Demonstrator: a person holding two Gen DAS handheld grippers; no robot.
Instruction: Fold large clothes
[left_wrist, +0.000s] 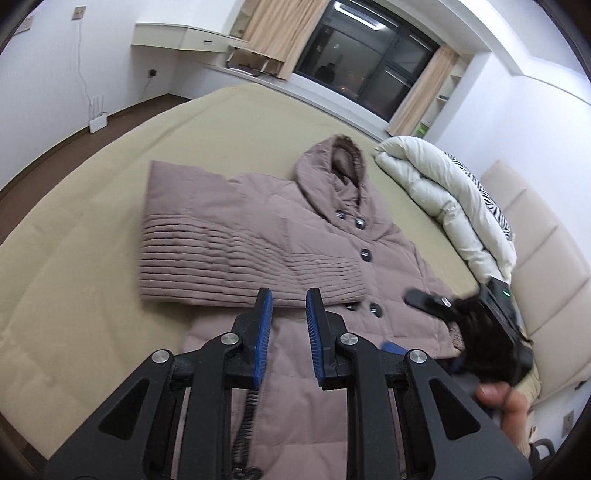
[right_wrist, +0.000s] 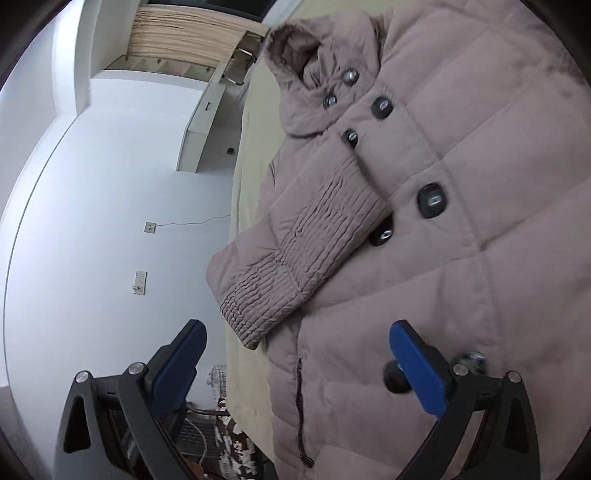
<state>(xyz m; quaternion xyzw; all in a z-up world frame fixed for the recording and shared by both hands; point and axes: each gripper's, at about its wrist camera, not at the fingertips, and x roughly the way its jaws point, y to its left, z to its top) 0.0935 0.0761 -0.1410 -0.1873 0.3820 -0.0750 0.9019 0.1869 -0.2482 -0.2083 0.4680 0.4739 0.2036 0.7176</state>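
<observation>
Fingers of both the left gripper and right gripper gape, holding nothing. Puffy coat on the bed looks soft, bulky; pinch its hem corners.

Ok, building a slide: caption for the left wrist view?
Open left tool hovers over a mauve hooded coat with one sleeve folded across, on a bed.

One coat; one duvet; two hand-held grippers
</observation>
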